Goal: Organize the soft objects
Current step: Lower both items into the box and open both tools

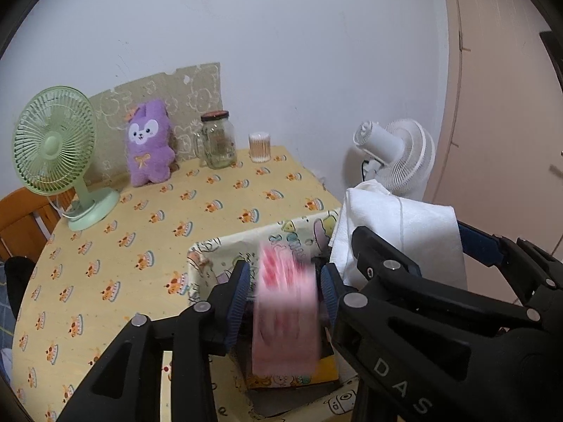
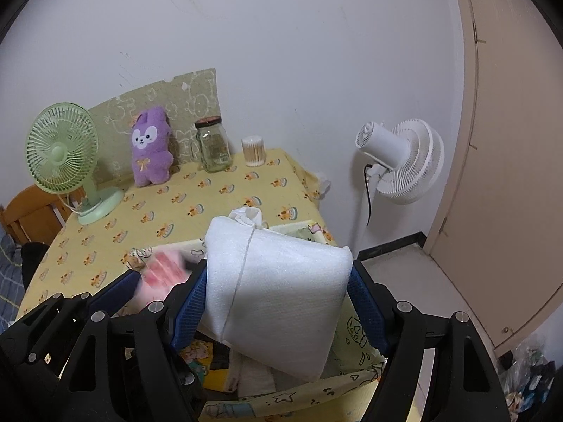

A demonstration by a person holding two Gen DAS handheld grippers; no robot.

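A pink soft pack [image 1: 286, 302], blurred, hangs upright between the fingers of my left gripper [image 1: 285, 274]. A thin gap shows beside the left pad, so the jaws stand open around it. It is over a cartoon-print fabric basket [image 1: 225, 242] at the near edge of the table. My right gripper [image 2: 278, 270] is shut on a white padded bundle [image 2: 281, 295] tied with string, held above the same basket [image 2: 316, 390]. The pink pack [image 2: 163, 270] shows to its left. A purple plush rabbit [image 1: 149, 144] leans at the back of the table.
On the yellow patterned tablecloth [image 1: 211, 204] stand a green desk fan [image 1: 56, 144], a glass jar [image 1: 218, 140] and a tub of cotton swabs [image 1: 259, 146]. A white floor fan [image 2: 401, 161] and a beige door [image 2: 510, 176] are to the right. A wooden chair [image 1: 24, 218] is on the left.
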